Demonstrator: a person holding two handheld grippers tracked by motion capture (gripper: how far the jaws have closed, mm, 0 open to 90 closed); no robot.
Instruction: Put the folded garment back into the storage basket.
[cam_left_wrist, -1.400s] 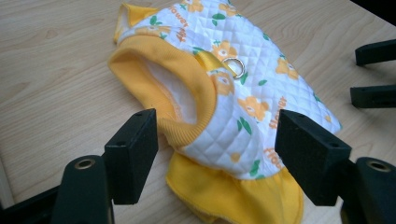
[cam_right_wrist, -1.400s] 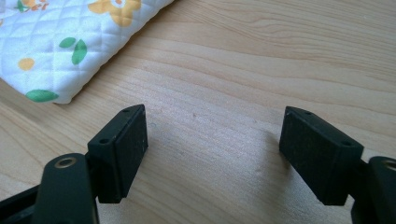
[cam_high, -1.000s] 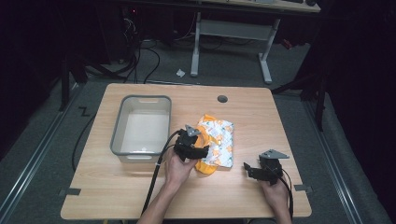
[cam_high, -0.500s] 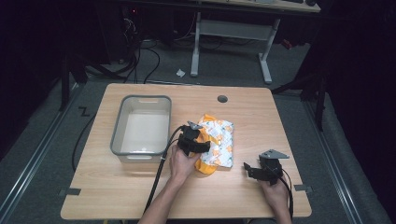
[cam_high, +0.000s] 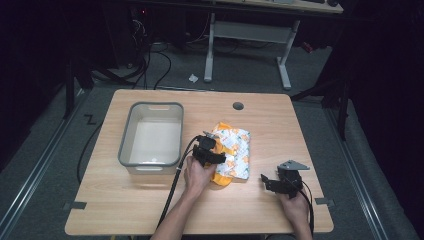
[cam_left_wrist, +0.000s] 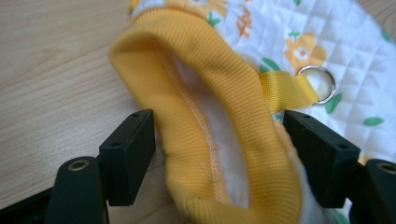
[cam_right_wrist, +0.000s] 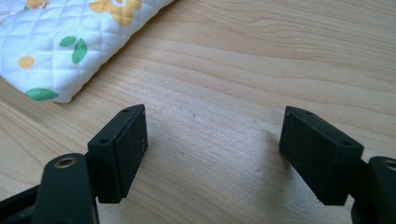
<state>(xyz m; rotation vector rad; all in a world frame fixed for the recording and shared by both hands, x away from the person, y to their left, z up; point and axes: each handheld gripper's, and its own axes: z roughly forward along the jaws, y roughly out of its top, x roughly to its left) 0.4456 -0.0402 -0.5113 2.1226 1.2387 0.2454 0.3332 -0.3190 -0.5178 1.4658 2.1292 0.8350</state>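
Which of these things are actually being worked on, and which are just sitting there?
In use:
- quilted garment, yellow ribbed cuff between the jaws
- left hand-held gripper, open around that cuff

Lying about:
- grey bin
- right hand-held gripper, open over bare table

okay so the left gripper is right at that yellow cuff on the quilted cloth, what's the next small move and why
Probably close the left gripper. Its jaws stand open on either side of the yellow ribbed cuff of the white quilted flower-print garment, with the cuff between them but not yet pinched. The right gripper is open over bare wooden table, apart from the cloth, so it can wait.
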